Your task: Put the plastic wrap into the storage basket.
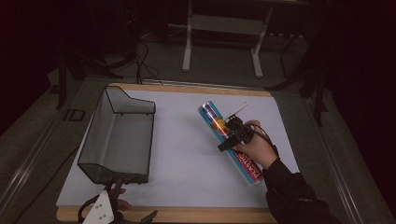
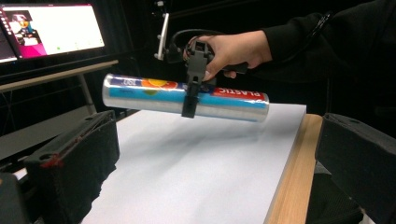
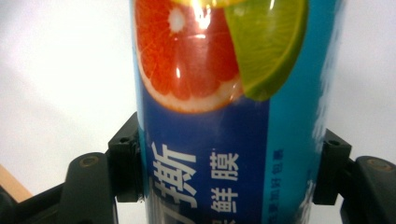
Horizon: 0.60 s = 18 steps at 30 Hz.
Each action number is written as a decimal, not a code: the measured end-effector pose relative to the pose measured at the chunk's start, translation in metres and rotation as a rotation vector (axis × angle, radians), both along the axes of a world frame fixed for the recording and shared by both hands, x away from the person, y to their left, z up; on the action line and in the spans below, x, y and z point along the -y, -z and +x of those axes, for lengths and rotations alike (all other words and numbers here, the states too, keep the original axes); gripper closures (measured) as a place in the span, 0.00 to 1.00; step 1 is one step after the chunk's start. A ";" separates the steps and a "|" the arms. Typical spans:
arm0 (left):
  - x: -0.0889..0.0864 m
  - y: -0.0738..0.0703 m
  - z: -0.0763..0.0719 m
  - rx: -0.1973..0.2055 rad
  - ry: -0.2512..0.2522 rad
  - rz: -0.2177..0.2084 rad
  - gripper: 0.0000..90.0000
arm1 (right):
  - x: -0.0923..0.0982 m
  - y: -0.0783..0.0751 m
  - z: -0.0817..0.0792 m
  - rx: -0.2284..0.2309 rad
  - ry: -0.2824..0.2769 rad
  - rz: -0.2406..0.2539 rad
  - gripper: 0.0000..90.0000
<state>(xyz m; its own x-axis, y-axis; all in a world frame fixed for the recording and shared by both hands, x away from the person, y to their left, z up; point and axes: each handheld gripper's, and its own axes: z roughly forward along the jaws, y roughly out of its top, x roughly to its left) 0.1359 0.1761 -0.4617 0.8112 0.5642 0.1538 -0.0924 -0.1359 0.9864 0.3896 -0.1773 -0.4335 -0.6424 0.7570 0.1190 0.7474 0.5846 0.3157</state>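
A long roll of plastic wrap (image 1: 249, 165), blue and red with a citrus picture, hangs slantwise above the white sheet (image 1: 187, 154). My right gripper (image 1: 232, 134) is shut across its middle, held by a hand in a dark sleeve. In the left gripper view the roll (image 2: 140, 93) floats clear of the sheet with the right gripper (image 2: 190, 95) clamped around it. In the right gripper view both pads of the right gripper (image 3: 229, 172) press the roll's (image 3: 205, 70) sides. My left gripper (image 1: 116, 186) rests at the near left edge, and its left gripper (image 2: 217, 140) jaws stand wide with nothing between them.
A black wire-mesh basket (image 1: 116, 135) stands on the left part of the sheet, just beyond the left gripper. The sheet lies on a wooden board (image 1: 196, 215). A lit monitor (image 2: 51, 28) stands off the table, and a metal frame (image 1: 222, 28) stands behind it.
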 end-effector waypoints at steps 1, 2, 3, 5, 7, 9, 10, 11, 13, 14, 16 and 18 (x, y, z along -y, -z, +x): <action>0.000 0.000 0.000 -0.002 -0.001 -0.001 0.01 | -0.003 -0.002 0.001 0.000 -0.001 0.003 0.35; 0.000 0.000 0.000 -0.002 -0.001 -0.002 0.01 | -0.005 -0.003 0.001 0.004 -0.001 0.008 0.35; 0.000 0.000 0.000 -0.002 -0.004 0.000 0.01 | -0.009 -0.006 0.001 0.011 -0.002 0.010 0.35; 0.000 0.000 0.000 -0.003 -0.003 -0.002 0.01 | -0.012 -0.008 0.001 0.016 -0.002 0.015 0.35; 0.000 0.000 0.000 -0.004 -0.006 0.001 0.01 | -0.016 -0.011 0.002 0.016 0.001 0.037 0.35; 0.000 0.000 0.000 -0.004 -0.006 0.001 0.01 | -0.018 -0.013 0.002 0.021 0.004 0.046 0.35; 0.000 0.000 0.000 -0.004 -0.008 0.000 0.01 | -0.027 -0.018 0.002 0.043 -0.003 0.055 0.35; 0.000 0.000 0.000 -0.004 -0.010 0.000 0.01 | -0.030 -0.020 0.002 0.045 -0.005 0.064 0.35; 0.000 0.000 0.000 -0.001 -0.017 -0.001 0.01 | -0.037 -0.023 0.001 0.052 -0.012 0.084 0.35; -0.001 0.000 -0.001 0.004 -0.026 -0.004 0.01 | -0.037 -0.023 0.001 0.052 -0.012 0.084 0.35; -0.002 -0.001 0.000 0.003 -0.029 -0.016 0.01 | -0.047 -0.028 0.000 0.060 -0.022 0.097 0.35; -0.002 0.000 0.000 -0.004 -0.032 -0.012 0.01 | -0.054 -0.032 0.000 0.068 -0.031 0.106 0.35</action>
<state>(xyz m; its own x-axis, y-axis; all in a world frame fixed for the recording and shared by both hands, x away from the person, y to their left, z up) 0.1362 0.1783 -0.4613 0.7935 0.5914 0.1432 -0.0840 -0.1266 0.9884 0.3900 -0.1231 -0.4013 -0.6747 0.7221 0.1527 0.7041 0.5677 0.4266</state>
